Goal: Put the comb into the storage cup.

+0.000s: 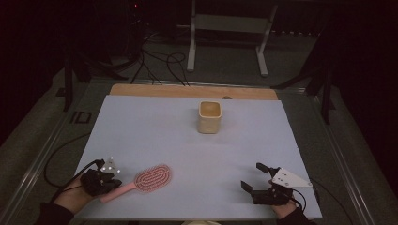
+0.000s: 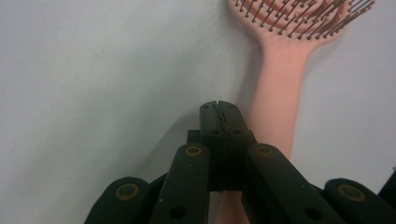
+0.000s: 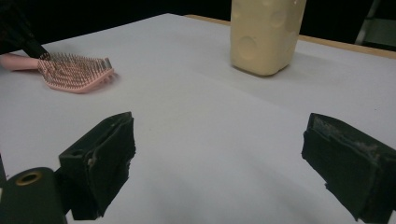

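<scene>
At table's near-left corner, left gripper [image 2: 219, 109] sits pressed together, empty, just beside pink hairbrush [image 1: 146, 180] handle; should spread, straddle handle, then pinch; right gripper [image 1: 256, 176] idles spread.

Desk [image 1: 155, 126] wide open across the middle. Two obstacles — a cream cup [image 1: 209, 116] standing upright toward the far edge, and a pink hairbrush [image 1: 143, 181] lying flat at the near left. Between them and over to the right side — bare surface, free passage.
</scene>
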Demonstrator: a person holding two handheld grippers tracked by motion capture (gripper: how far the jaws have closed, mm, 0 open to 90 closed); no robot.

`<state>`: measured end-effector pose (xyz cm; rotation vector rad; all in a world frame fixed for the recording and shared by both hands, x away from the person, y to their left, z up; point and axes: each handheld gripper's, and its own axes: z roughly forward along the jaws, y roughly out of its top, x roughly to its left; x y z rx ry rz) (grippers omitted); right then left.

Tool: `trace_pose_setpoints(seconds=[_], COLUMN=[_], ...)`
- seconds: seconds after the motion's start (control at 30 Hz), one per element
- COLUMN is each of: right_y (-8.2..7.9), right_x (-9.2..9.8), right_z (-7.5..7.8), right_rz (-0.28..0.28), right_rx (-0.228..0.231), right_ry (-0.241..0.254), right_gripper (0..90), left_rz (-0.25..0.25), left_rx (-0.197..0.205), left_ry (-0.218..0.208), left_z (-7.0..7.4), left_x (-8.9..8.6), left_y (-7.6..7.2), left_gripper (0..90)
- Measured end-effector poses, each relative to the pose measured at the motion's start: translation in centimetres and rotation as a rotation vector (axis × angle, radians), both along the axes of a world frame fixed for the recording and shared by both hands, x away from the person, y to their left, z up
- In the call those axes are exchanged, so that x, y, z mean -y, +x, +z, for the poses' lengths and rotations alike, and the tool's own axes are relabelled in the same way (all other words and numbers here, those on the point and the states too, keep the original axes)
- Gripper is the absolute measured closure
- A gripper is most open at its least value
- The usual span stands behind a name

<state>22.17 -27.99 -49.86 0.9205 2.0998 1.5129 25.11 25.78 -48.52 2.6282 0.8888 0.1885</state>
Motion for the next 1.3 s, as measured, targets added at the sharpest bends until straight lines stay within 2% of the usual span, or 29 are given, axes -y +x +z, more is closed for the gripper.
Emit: trace_pose_setpoints(seconds=[0.27, 0.37, 0.43, 0.47, 0.57, 0.7, 0.73, 0.77, 1.0, 1.1, 1.3], right_y=[0.1, 0.1, 0.1, 0.1, 0.1, 0.1, 0.1, 0.1, 0.1, 0.1, 0.1], right_x=[-0.1, -0.1, 0.0, 0.0, 0.0, 0.0, 0.0, 0.0, 0.0, 0.0, 0.0], right_z=[0.0, 0.0, 0.0, 0.0, 0.0, 0.0, 0.0, 0.0, -0.1, -0.1, -0.1], right_rz=[0.003, 0.003, 0.002, 0.002, 0.002, 0.000, 0.000, -0.002, -0.003, -0.006, -0.006], right_rx=[0.002, 0.002, 0.000, 0.000, 0.001, -0.001, -0.001, 0.001, -0.001, -0.005, -0.004], right_ry=[0.003, 0.000, 0.001, 0.001, 0.000, -0.002, -0.002, 0.001, 0.003, -0.002, -0.002], right_gripper=[9.0, 9.0, 9.0, 9.0, 9.0, 9.0, 9.0, 9.0, 9.0, 9.0, 9.0], left_rz=[-0.015, 0.006, 0.033, 0.033, 0.038, 0.022, 0.020, 0.009, -0.001, -0.018, -0.065], left_rx=[-0.020, -0.007, 0.001, 0.001, 0.008, 0.003, -0.002, -0.008, -0.028, -0.052, -0.101], left_ry=[0.007, 0.009, -0.006, -0.006, 0.005, 0.018, 0.022, 0.034, 0.052, 0.071, 0.081], left_z=[0.4, 0.7, 1.1, 1.1, 1.6, 2.3, 2.3, 2.4, 2.7, 2.8, 2.5], left_x=[0.3, 0.3, 0.2, 0.2, 0.3, 0.7, 0.8, 1.0, 1.5, 1.9, 3.0], left_y=[-0.3, -0.1, 0.2, 0.2, 0.4, 0.5, 0.5, 0.5, 0.8, 1.0, 1.0], left_gripper=[90.0, 90.0, 87.5, 83.5, 82.0, 70.7, 70.7, 64.0, 52.4, 43.4, 16.2])
